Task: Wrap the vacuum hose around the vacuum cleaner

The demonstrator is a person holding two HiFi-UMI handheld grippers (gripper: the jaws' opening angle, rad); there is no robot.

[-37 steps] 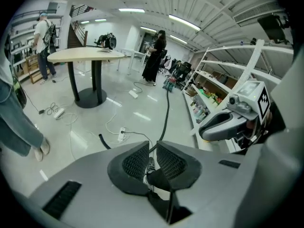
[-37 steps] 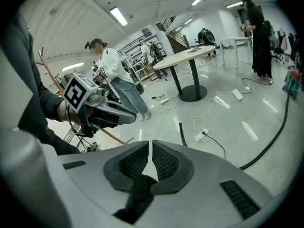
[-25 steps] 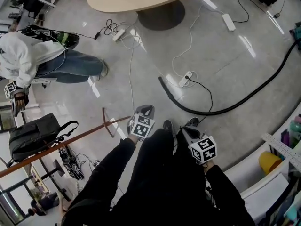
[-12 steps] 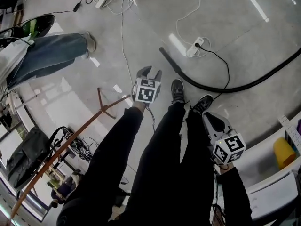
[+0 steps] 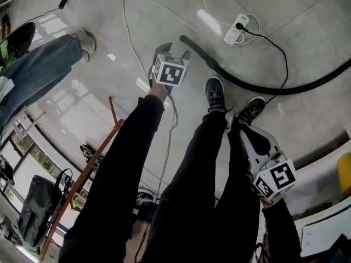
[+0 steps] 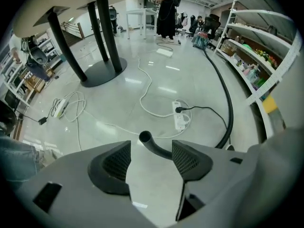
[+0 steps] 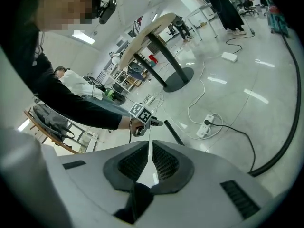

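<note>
The black vacuum hose [image 5: 258, 86] lies in a curve on the grey floor, its open end [image 5: 184, 39] to the left. My left gripper [image 5: 175, 50] points steeply down just beside that end, and its jaws have just been opening. In the left gripper view the hose end [image 6: 145, 137] shows on the floor past the left gripper [image 6: 152, 152], between its spread pads and clear of both. My right gripper [image 5: 249, 131] hangs lower right by my leg, shut and empty. Its own view shows the right gripper [image 7: 151, 151] closed, with the hose [image 7: 173, 133] far off. No vacuum cleaner body is in view.
A white power strip [image 5: 238, 29] with white and black cables lies just behind the hose. My shoes [image 5: 215, 92] stand beside the hose. A person in jeans [image 5: 38, 64] sits at the left. A wooden pole [image 5: 82, 185] and a backpack [image 5: 38, 212] are lower left; shelves [image 6: 256, 46] line the right.
Both grippers have sunk toward the floor. The left one has reached forward to the hose end and gone from shut to open. The right one stays shut.
</note>
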